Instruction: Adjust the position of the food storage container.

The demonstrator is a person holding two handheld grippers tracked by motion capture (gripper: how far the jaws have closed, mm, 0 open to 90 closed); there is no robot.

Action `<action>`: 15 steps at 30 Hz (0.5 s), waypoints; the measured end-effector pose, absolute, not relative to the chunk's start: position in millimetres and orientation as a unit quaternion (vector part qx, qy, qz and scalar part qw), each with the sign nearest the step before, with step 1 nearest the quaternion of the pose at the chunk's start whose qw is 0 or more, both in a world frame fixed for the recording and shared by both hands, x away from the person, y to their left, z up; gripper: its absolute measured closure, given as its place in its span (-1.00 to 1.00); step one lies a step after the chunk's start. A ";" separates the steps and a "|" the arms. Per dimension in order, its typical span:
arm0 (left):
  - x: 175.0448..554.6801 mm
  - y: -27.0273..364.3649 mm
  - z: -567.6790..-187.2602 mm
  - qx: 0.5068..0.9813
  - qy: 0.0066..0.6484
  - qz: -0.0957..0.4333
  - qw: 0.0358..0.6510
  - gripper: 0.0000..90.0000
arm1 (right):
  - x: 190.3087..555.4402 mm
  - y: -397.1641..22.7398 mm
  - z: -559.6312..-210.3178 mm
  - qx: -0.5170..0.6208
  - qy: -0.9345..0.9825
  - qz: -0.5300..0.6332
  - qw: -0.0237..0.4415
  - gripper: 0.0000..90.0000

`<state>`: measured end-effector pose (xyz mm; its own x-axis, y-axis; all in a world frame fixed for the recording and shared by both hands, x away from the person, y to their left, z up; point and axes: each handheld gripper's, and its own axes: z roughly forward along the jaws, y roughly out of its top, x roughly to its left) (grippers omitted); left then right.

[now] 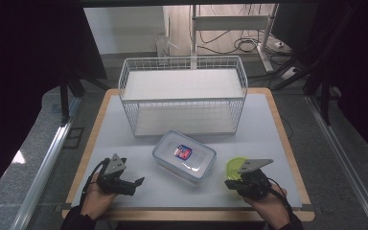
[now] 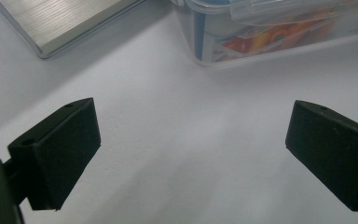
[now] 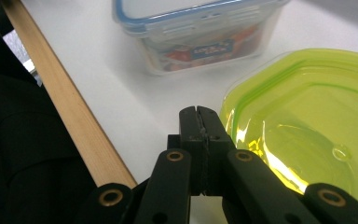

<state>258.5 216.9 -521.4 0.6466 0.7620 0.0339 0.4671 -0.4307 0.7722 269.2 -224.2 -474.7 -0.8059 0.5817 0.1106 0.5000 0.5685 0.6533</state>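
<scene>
Tabletop [image 1: 268,120]: a pale grey-white matte sheet is laid over a wooden board, whose light wood edge is seen along the left, right and near sides. Grey floor, dark curtains at both sides, a metal stand and loose cables are seen beyond the far edge.

Item 1, wire basket [image 1: 182,96]: white, rectangular, open-grid, with 2 flat levels, is set at the middle of the far half.

Item 2, clear container [image 1: 184,156]: rectangular, rounded corners, transparent plastic with a blue-rimmed clip lid and a red and blue label, is placed at the centre, in front of the basket, turned slightly askew.

Item 3, green lid [image 3: 307,126]: translucent yellow-green plastic, glossy, rounded, with raised ridges, is laid flat near the near right corner.

Left gripper [image 1: 124,182]: held by the left hand [image 1: 96,199] near the near left corner; its black pads are set wide apart over bare tabletop, with nothing between them.

Right gripper [image 3: 199,116]: held by the right hand [image 1: 270,203]; its jaws are pressed together on nothing, just beside the green lid's edge.
</scene>
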 end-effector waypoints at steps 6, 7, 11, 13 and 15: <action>258.7 216.1 -522.0 0.825 0.372 0.193 0.379 -0.93 | 275.0 -236.0 -474.4 0.324 0.876 0.351 0.068 1.00; 258.8 216.1 -522.0 0.825 0.372 0.193 0.379 -0.93 | 276.0 -238.0 -474.3 0.326 0.875 0.351 0.069 1.00; 258.8 215.8 -522.3 0.825 0.372 0.192 0.378 -0.93 | 280.3 -244.1 -474.5 0.336 0.870 0.354 0.073 1.00; 258.8 215.7 -522.3 0.826 0.372 0.192 0.378 -0.93 | 281.5 -245.5 -474.7 0.337 0.868 0.356 0.074 1.00; 259.0 215.7 -522.4 0.826 0.373 0.188 0.378 -0.92 | 284.8 -250.1 -474.5 0.343 0.865 0.356 0.078 1.00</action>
